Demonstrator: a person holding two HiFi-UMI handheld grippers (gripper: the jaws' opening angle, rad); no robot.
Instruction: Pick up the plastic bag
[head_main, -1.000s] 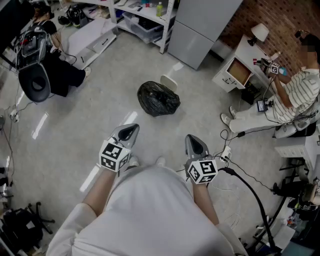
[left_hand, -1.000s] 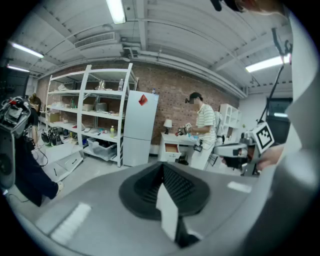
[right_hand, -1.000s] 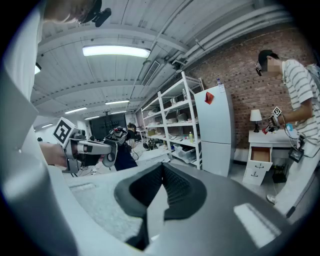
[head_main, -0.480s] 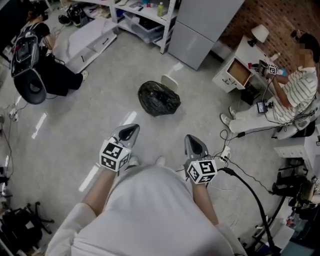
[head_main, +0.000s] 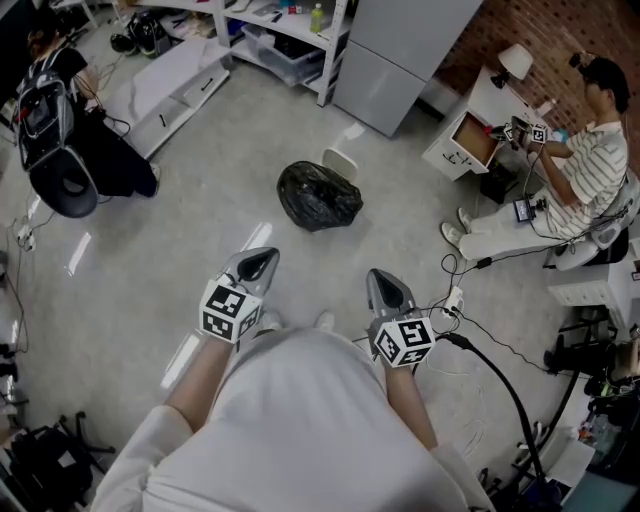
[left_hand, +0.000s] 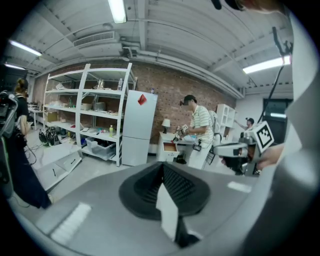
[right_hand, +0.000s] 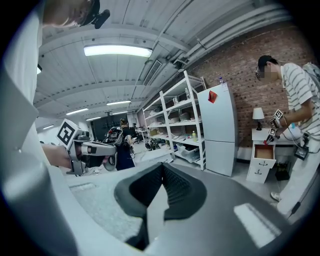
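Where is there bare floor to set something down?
Grey floor lies bare from the crumpled black plastic bag to the left gripper and right gripper, and left of the bag. Black cables and a white desk crowd the right.

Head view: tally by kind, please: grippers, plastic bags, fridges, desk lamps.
Grippers: 2, left gripper and right gripper, both shut and empty
Plastic bag: 1, black, on the floor
Fridge: 1
Lamp: 1
Total: 5
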